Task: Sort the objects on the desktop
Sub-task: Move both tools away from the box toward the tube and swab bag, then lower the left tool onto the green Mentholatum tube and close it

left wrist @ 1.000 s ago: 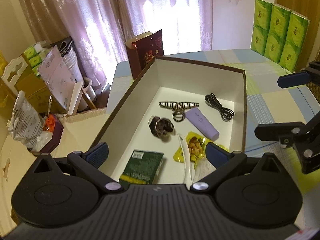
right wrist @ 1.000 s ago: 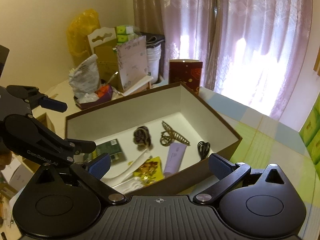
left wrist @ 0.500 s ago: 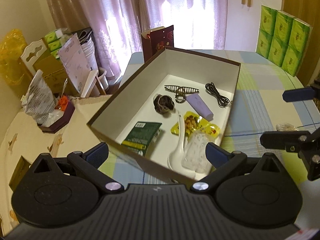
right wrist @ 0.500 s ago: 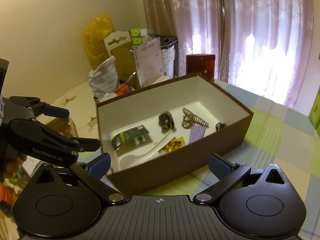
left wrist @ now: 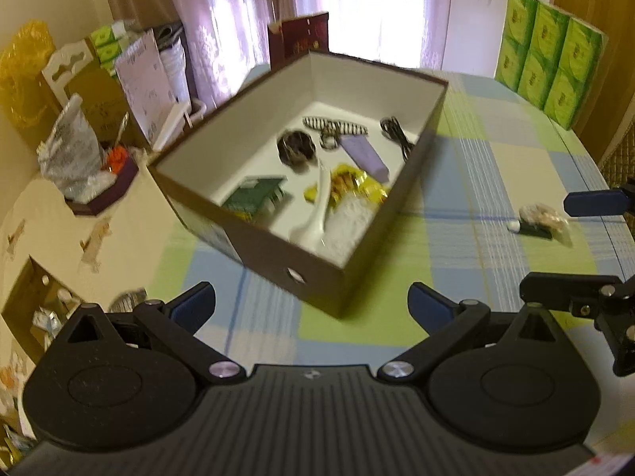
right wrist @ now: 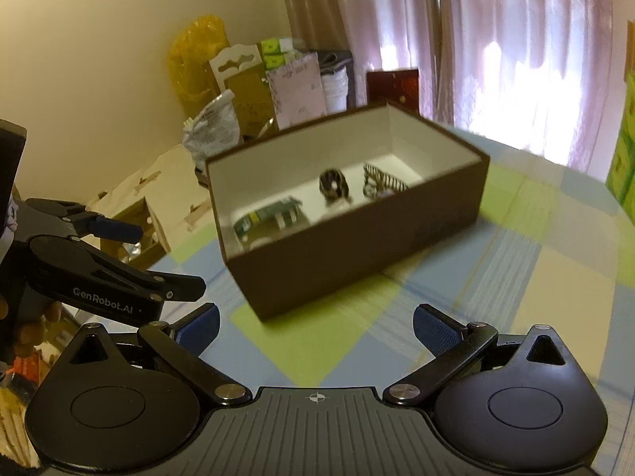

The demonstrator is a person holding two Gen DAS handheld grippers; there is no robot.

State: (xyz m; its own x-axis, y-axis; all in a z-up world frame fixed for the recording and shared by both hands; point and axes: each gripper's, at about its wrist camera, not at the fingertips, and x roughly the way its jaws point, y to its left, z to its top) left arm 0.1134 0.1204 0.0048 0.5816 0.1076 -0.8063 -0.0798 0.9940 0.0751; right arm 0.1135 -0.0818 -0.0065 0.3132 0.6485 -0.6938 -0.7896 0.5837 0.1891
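A: Looking from the left wrist, where does everything sit?

B: At 12 o'clock stands the box, holding a hair clip, scrunchie, purple tube, cable, green packet, yellow pouch and white spoon. They lie loose on its floor, so I judge those are sorted.

A: Anything left out?

B: One small packet at 2 o'clock on the tablecloth, well apart from the box.

A: And the grippers?

B: The left gripper hangs with fingers spread wide, holding nothing, clear of the box's near corner. The right gripper is likewise spread and empty; in the left view its fingers bracket that packet's side of the table, probably lining up to take it.

A: Risk?

B: The packet looks crinkly and flat; it may slip.
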